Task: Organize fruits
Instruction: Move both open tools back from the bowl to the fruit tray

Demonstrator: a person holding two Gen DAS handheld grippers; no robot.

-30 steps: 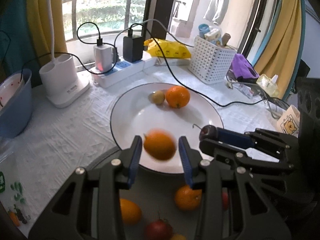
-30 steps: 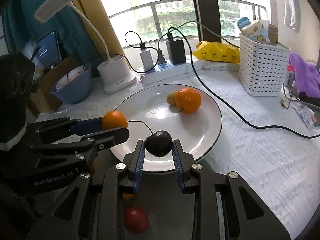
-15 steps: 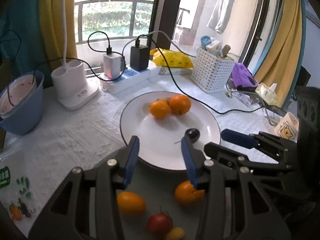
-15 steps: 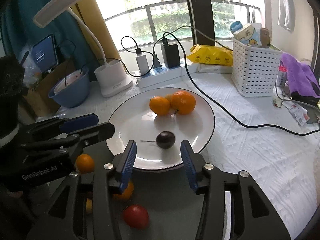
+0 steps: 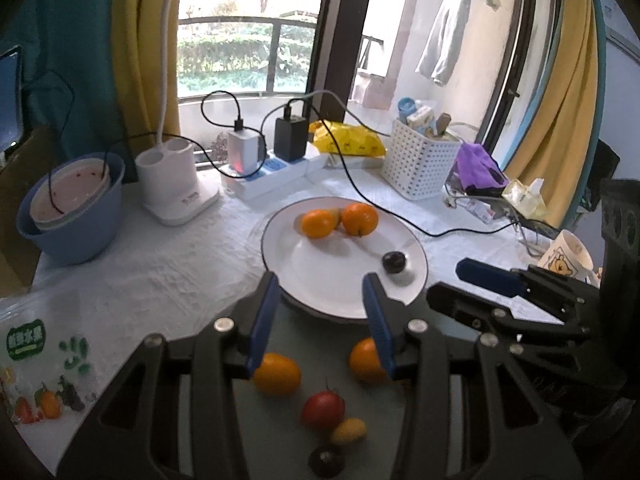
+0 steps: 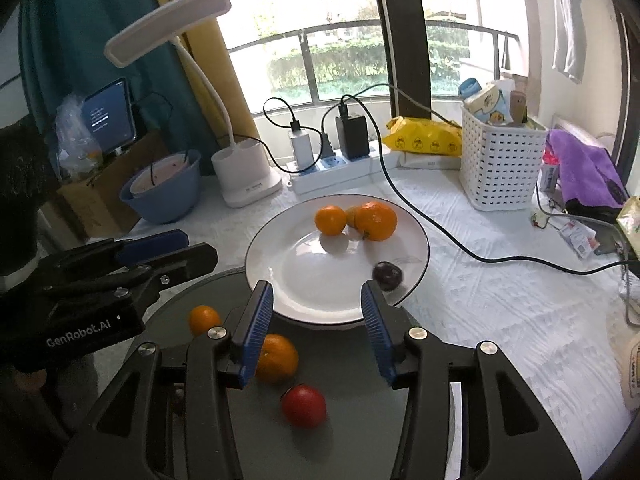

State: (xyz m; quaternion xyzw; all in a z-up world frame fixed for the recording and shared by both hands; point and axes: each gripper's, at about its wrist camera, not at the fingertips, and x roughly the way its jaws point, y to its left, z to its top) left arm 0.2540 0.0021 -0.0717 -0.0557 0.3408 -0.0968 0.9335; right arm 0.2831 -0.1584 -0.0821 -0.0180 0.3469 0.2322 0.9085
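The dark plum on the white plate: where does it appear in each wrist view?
Left wrist view: the dark plum lies right of centre, near the white plate's right rim.
Right wrist view: it lies near the right rim, just above the right finger.
Shared landmark: the two oranges at the plate's far side.

The right gripper (image 6: 317, 294) stood with jaws apart and nothing between them, above the near rim of the white plate (image 6: 304, 276). The plate held two oranges (image 6: 330, 220), touching a small yellowish fruit, and a dark plum (image 6: 387, 275). A red fruit (image 6: 304, 405) lay on the dark tray (image 6: 352, 360). The left gripper (image 6: 160, 248) stood left.
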